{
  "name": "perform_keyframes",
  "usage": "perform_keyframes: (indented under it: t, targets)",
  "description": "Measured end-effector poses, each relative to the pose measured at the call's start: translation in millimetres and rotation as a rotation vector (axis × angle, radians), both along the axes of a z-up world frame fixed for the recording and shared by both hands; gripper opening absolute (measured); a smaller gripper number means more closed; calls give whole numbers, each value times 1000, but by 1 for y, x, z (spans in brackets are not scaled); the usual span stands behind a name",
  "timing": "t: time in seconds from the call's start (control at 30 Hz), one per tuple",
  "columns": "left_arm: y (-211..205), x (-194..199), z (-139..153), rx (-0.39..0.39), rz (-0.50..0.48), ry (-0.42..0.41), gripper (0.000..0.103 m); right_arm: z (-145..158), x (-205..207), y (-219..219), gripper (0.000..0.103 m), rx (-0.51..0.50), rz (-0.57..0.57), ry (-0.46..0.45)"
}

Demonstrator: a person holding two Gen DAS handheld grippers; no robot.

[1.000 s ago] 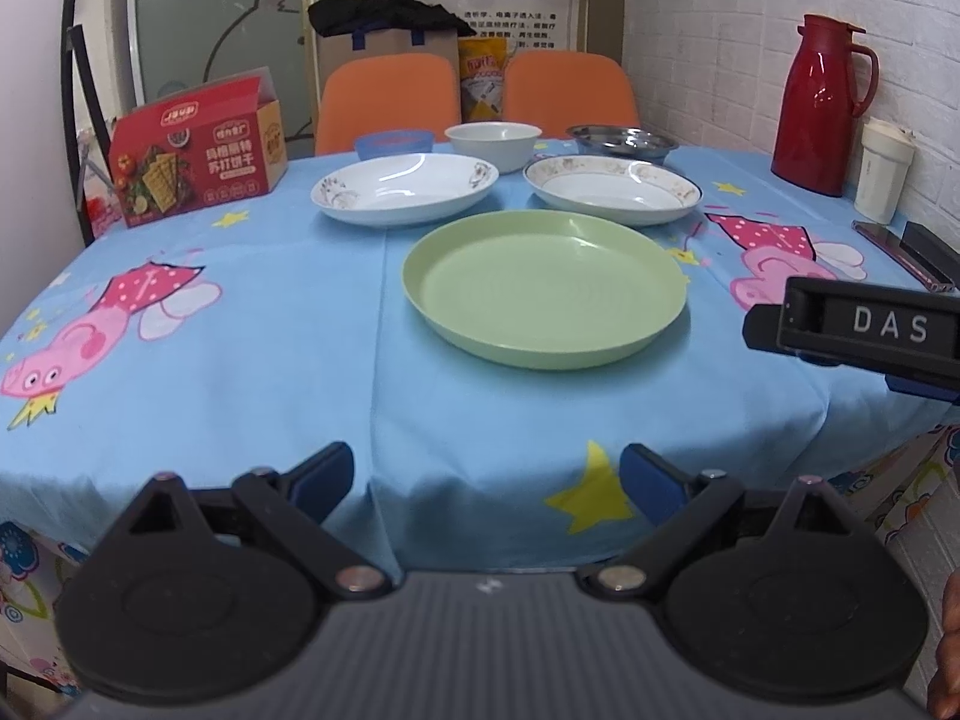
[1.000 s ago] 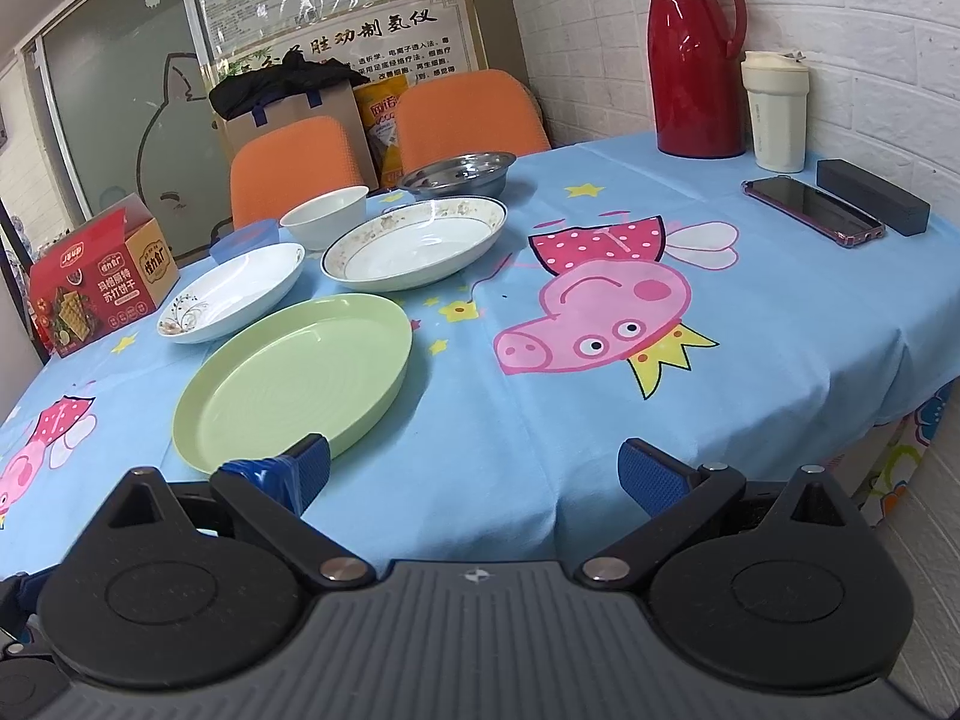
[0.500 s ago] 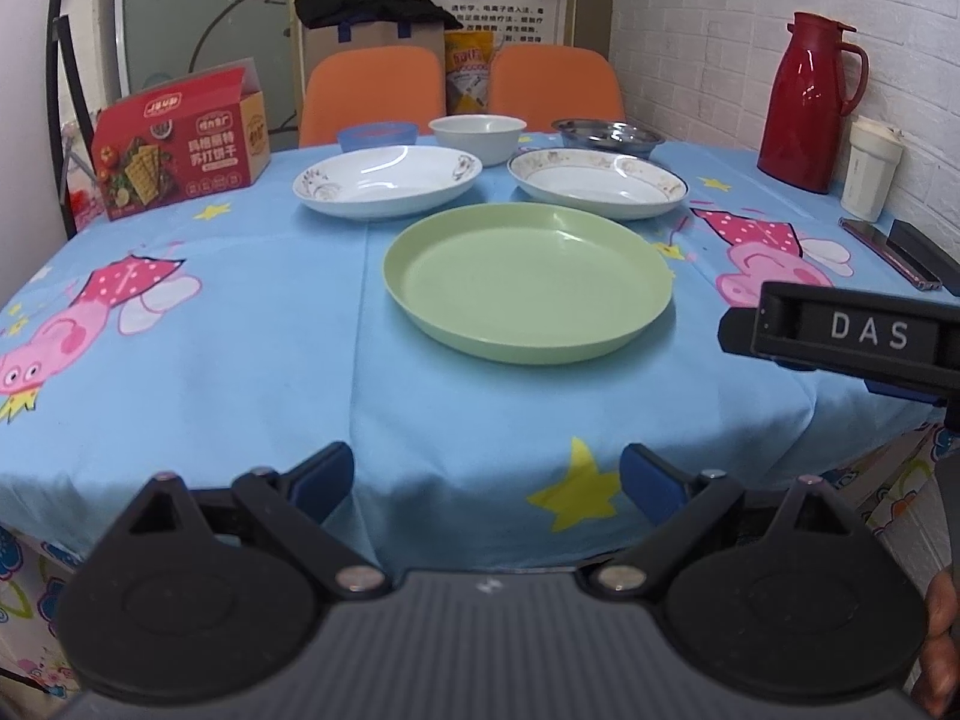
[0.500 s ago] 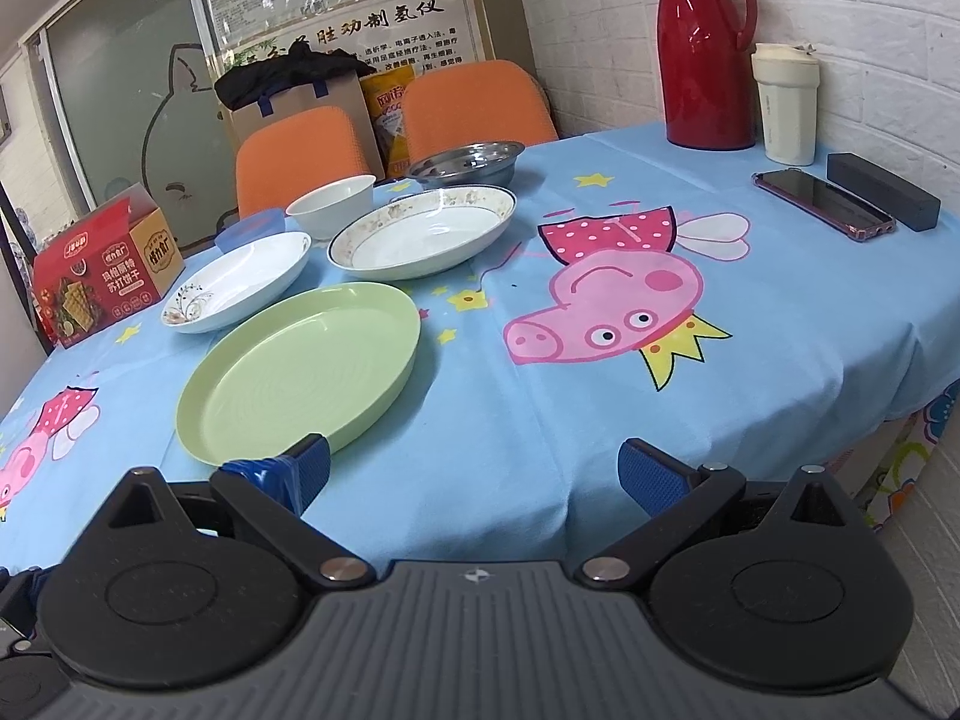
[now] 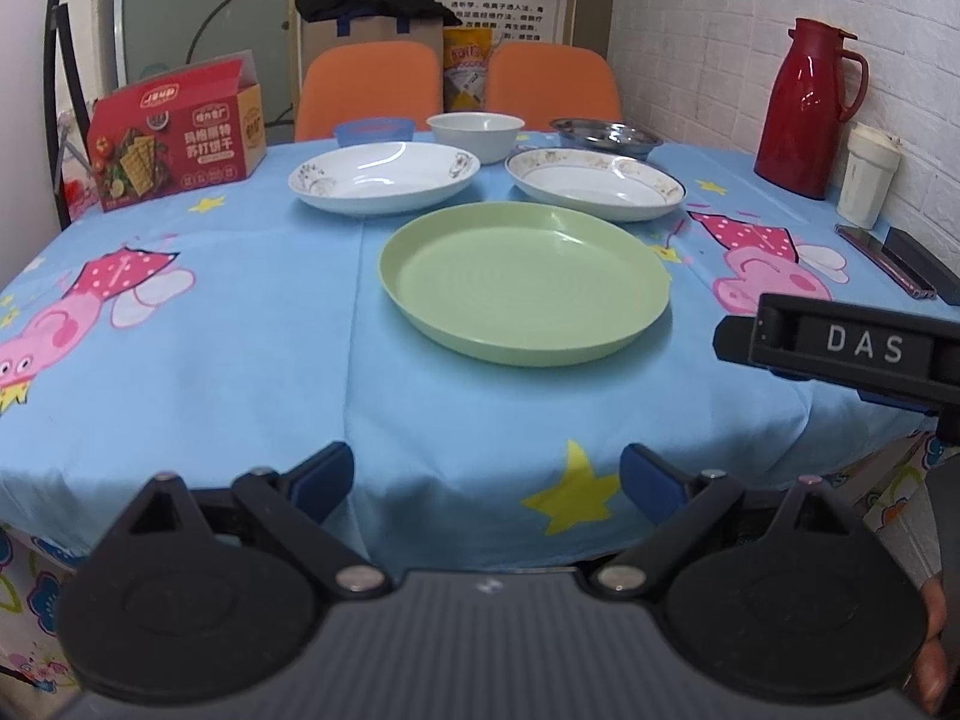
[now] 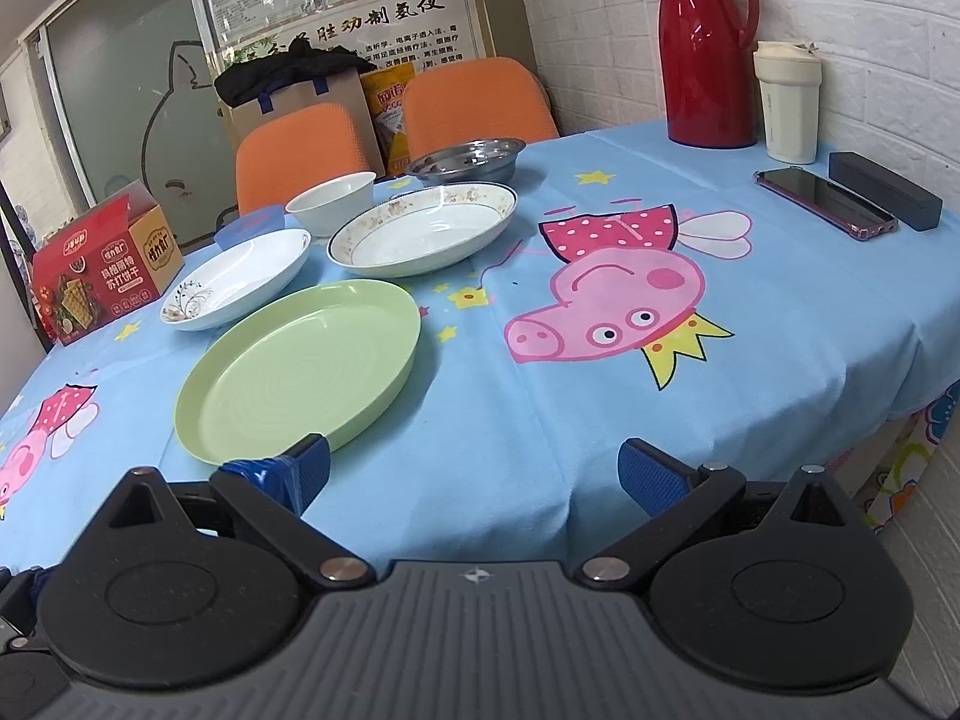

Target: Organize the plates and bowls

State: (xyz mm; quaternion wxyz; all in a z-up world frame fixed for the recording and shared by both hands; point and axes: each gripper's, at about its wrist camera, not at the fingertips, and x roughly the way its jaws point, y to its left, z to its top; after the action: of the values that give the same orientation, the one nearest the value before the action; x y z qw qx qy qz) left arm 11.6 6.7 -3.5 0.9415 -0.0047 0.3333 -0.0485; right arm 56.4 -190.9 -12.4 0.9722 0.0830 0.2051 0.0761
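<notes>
A green plate [image 5: 525,282] lies in the middle of the blue tablecloth; it also shows in the right wrist view [image 6: 300,369]. Behind it lie two white patterned plates [image 5: 384,175] [image 5: 594,183], a white bowl [image 5: 477,131], a small blue bowl [image 5: 373,131] and a steel dish [image 5: 606,135]. My left gripper [image 5: 487,474] is open and empty at the table's near edge. My right gripper [image 6: 474,468] is open and empty, its left finger close to the green plate's near rim. Its body [image 5: 852,348] shows to the right in the left wrist view.
A red cracker box [image 5: 174,135] stands at the back left. A red thermos [image 6: 705,45], a white cup [image 6: 787,102], a phone [image 6: 825,203] and a black case [image 6: 882,198] sit at the right by the wall. Two orange chairs [image 5: 369,87] stand behind the table.
Both grippers have risen and moved slightly towards the table; the dishes have not moved. Jaws stay open.
</notes>
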Motion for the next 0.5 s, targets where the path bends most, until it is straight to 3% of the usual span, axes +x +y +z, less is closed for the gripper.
perform_keyframes:
  t: [0.5]
  targets:
    - [-2, 13, 0, -1, -15, 24, 95, 3, 10, 2, 90, -7, -4, 9]
